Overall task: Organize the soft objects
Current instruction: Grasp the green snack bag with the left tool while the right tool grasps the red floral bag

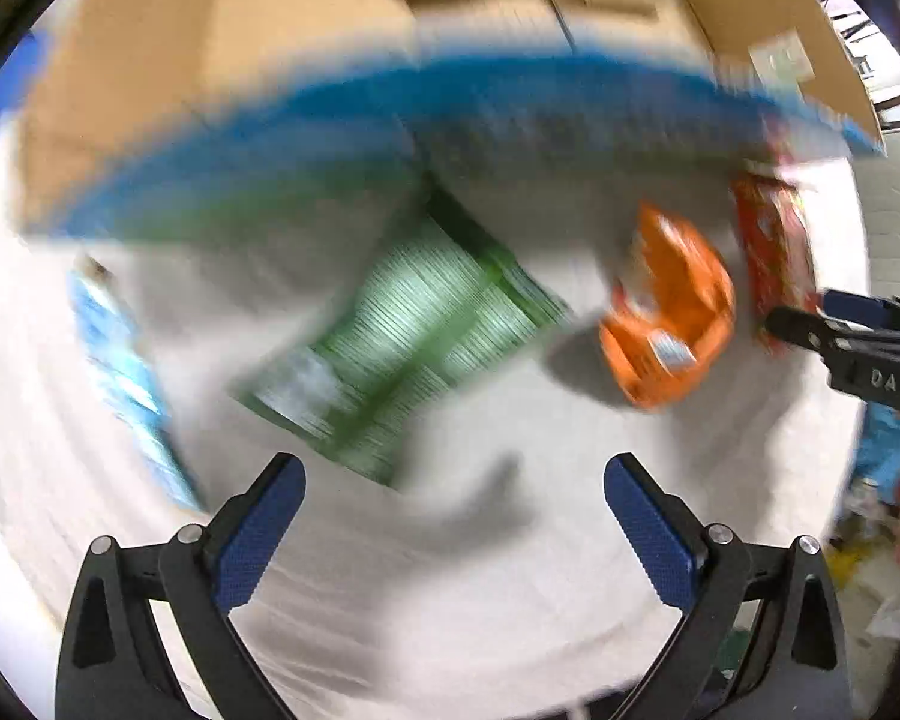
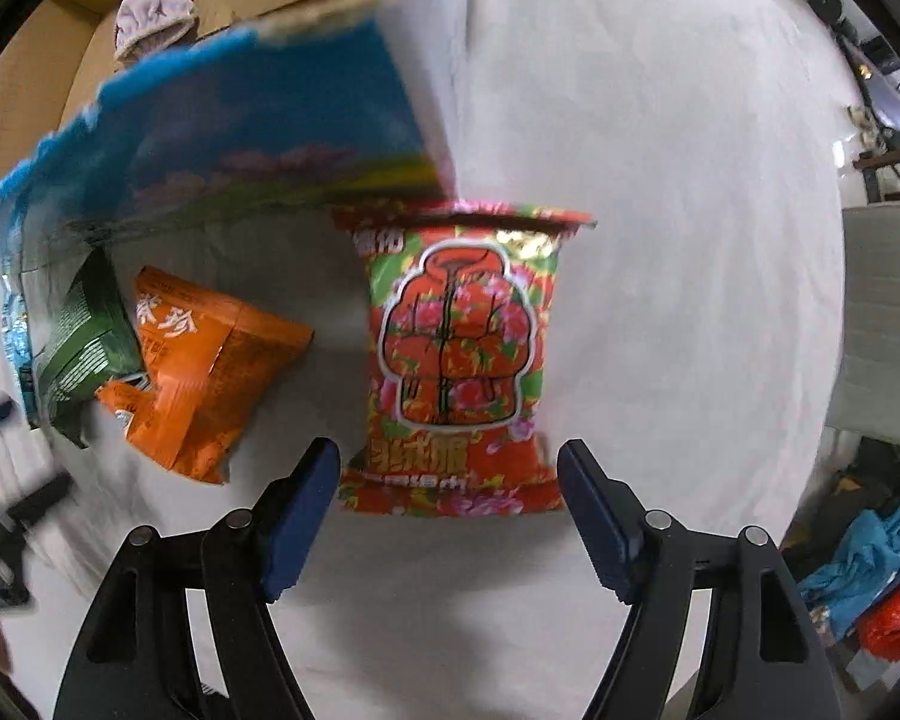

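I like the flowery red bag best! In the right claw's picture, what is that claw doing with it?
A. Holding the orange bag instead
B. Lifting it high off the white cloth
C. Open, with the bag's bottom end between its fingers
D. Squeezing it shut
C: the right claw stands open, and the red bag lies flat on the white cloth with its near end between the blue fingers.
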Available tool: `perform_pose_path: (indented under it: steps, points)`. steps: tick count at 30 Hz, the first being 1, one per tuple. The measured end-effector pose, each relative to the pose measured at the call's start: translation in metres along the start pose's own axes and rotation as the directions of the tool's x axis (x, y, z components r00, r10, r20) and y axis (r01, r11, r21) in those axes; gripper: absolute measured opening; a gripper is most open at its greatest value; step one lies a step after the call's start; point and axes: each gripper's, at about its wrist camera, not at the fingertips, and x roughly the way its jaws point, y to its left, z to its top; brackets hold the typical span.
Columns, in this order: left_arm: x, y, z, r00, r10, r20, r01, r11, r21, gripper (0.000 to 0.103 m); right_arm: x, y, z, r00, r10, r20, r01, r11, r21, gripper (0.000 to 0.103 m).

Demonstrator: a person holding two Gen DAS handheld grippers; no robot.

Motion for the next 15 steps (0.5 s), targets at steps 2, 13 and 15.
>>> perform_pose_path:
  steps: [2,13,15]
  points:
    - [-0.001,0.001,0.011,0.994,0.104,0.036,-0.105,0.994,0.032,0.102,0.001,0.004,0.005,1.0,-0.013,0.014,0.013,1.0,-0.007,0.077]
    - [0.05,-0.018,0.025,0.986,-0.086,-0.14,0.092,0.995,0.03,0.102,0.02,-0.006,0.04,0.998,0.055,0.015,-0.057,0.987,0.15,0.07]
    - [0.048,-0.024,0.014,0.981,-0.134,-0.139,0.136,0.991,0.005,0.102,0.024,-0.012,0.04,0.999,0.039,0.001,-0.039,0.988,0.151,0.062]
